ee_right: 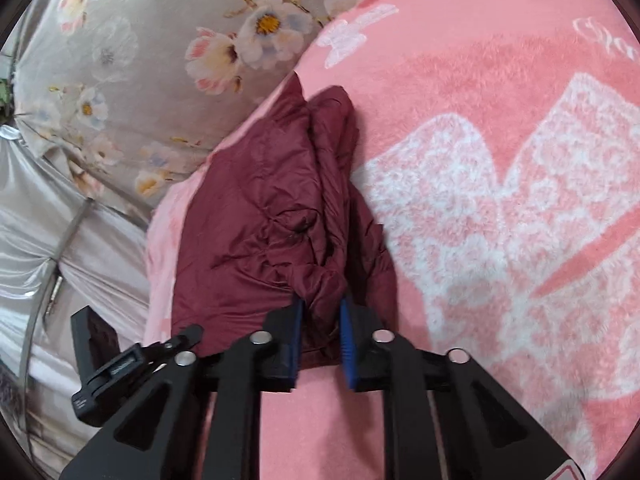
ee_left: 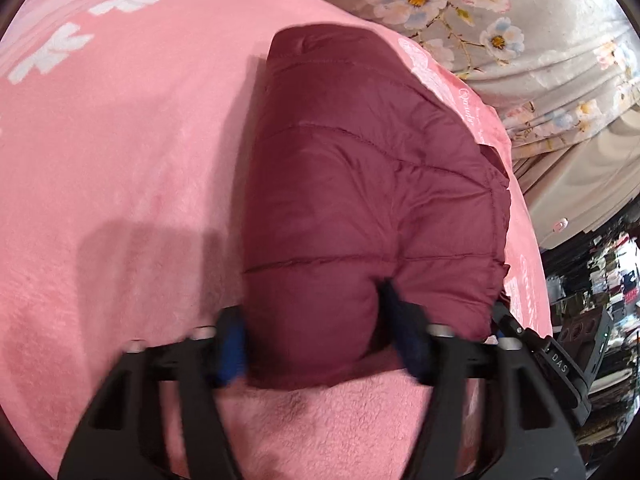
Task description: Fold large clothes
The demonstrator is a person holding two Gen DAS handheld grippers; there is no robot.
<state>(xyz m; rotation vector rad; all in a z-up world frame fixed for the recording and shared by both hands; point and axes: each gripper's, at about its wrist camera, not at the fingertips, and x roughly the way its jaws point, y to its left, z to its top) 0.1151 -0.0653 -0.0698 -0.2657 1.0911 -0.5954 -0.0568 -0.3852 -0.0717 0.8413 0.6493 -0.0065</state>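
Maroon puffer jacket (ee_left: 360, 200) lies bunched on pink fleece blanket (ee_left: 120, 160), near its edge by the floral sheet (ee_left: 500, 20). Left gripper (ee_left: 316, 336) pinches a thick padded fold, blue pads pressing in. Right gripper (ee_right: 320, 328), jaws narrow, clamps a crumpled fold of the jacket's near end.

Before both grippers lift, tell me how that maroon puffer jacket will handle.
The maroon puffer jacket is probably floppy: it bunches into folds where the right gripper pinches it. It looks light for its bulk, since the quilted panels puff up. Its smooth shell may slip, so the left gripper, squeezing a thick padded edge, could lose it.
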